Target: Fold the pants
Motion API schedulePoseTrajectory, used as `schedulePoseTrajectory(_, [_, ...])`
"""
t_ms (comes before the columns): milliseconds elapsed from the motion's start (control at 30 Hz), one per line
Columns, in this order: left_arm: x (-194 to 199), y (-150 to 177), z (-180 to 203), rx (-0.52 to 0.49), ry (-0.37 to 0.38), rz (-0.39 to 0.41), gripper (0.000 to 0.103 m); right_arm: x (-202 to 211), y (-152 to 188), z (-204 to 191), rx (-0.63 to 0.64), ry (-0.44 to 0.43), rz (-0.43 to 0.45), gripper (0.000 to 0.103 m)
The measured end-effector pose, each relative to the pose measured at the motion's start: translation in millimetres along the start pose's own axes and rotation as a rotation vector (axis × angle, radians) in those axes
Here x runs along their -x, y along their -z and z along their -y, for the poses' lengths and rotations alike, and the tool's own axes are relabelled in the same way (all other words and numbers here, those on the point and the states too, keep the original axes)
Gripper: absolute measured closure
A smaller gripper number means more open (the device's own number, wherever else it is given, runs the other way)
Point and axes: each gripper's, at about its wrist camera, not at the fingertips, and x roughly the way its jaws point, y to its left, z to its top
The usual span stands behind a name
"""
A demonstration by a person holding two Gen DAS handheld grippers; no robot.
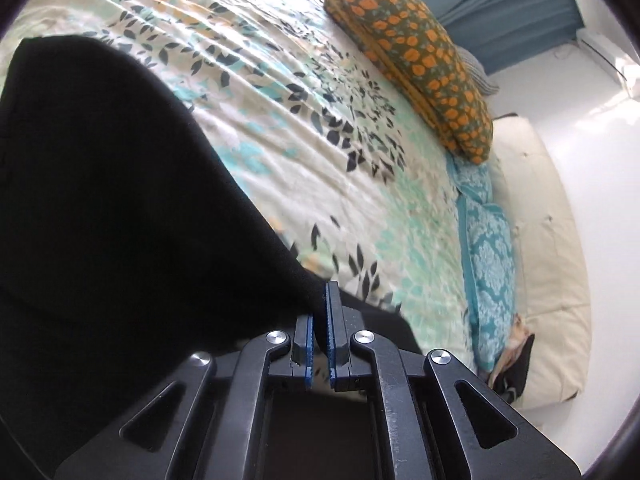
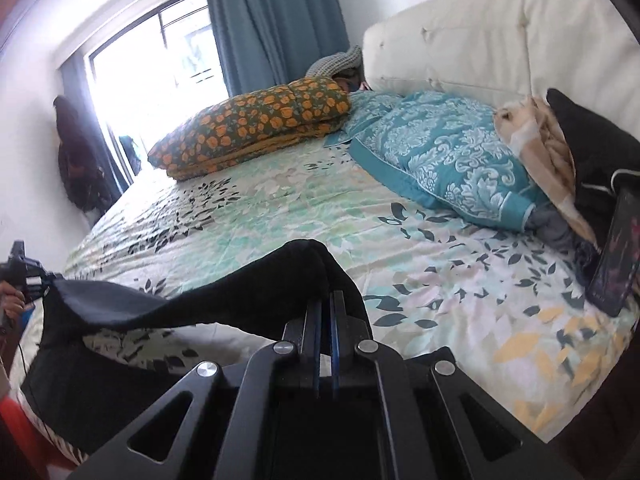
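**Both grippers pinch the black pants above the bed**

Left gripper (image 1: 325,304) is clamped on an edge of the pants (image 1: 120,200), which spread up and left of it. Right gripper (image 2: 329,300) is clamped on another edge; the cloth sags between them over the bedspread (image 2: 280,208). The lower pants are cut off.

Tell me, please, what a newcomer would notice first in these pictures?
Probably the black fabric pants, held up off the leaf-patterned bedspread between the left tongs and right tongs, both shut on the cloth. Next, the orange-flowered folded quilt by the window and the teal damask pillow against the headboard.
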Motion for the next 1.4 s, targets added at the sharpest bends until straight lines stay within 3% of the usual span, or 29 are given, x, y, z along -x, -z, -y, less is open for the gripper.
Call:
schedulePoseTrajectory(67, [10, 39, -26, -0.02, -0.03, -0.032, 0.1, 0, 28, 11, 0.014, 0.002, -0.09, 0.097])
schedulePoseTrajectory(133, [15, 71, -56, 0.015, -0.055, -0.053, 0.1, -7, 70, 28, -0.037, 0.032, -0.225, 0.08])
schedulePoseTrajectory(200, [16, 89, -79, 0.068, -0.037, -0.068, 0.1, -4, 107, 47, -0.134, 0.069, -0.321, 0.08])
schedulePoseTrajectory(300, [22, 96, -76, 0.031, -0.032, -0.04, 0.1, 24, 131, 65, -0.285, 0.061, -0.302, 0.079])
schedulePoseTrajectory(467, [24, 89, -49, -0.055, -0.056, 0.008, 0.1, 39, 117, 58, -0.407, -0.063, -0.253, 0.079])
schedulePoseTrajectory(533, [23, 87, -48, -0.048, -0.057, 0.012, 0.1, 20, 113, 56, -0.487, -0.105, -0.319, 0.076])
schedulePoseTrajectory(633, [22, 89, -49, -0.044, -0.064, 0.009, 0.1, -3, 118, 51, -0.545, -0.102, -0.41, 0.076])
schedulePoseTrajectory(700, [22, 89, -50, -0.047, -0.072, 0.006, 0.1, -8, 117, 44, -0.531, -0.112, -0.436, 0.078])
schedulePoseTrajectory(733, [21, 88, -48, -0.051, -0.079, 0.004, 0.1, -8, 115, 41, -0.505, -0.083, -0.446, 0.089])
schedulePoseTrajectory(867, [21, 75, -35, -0.079, -0.104, 0.018, 0.1, 0, 90, 25, -0.389, -0.012, -0.476, 0.094])
schedulePoseTrajectory(1033, [53, 71, -5, -0.124, -0.078, 0.111, 0.1, 14, 22, 1, -0.251, 0.005, -0.372, 0.1])
schedulePoseTrajectory(1200, [91, 127, -1, -0.229, -0.138, 0.2, 0.1, 30, -27, -15, -0.166, -0.022, -0.249, 0.1])
schedulePoseTrajectory(1300, [72, 180, -28, -0.228, -0.209, 0.101, 0.099, 14, -2, -4, -0.134, 0.042, -0.324, 0.1])
schedulePoseTrajectory(1400, [51, 212, -51, -0.163, -0.218, 0.0, 0.099, -6, 50, 37, -0.226, 0.111, -0.432, 0.1])
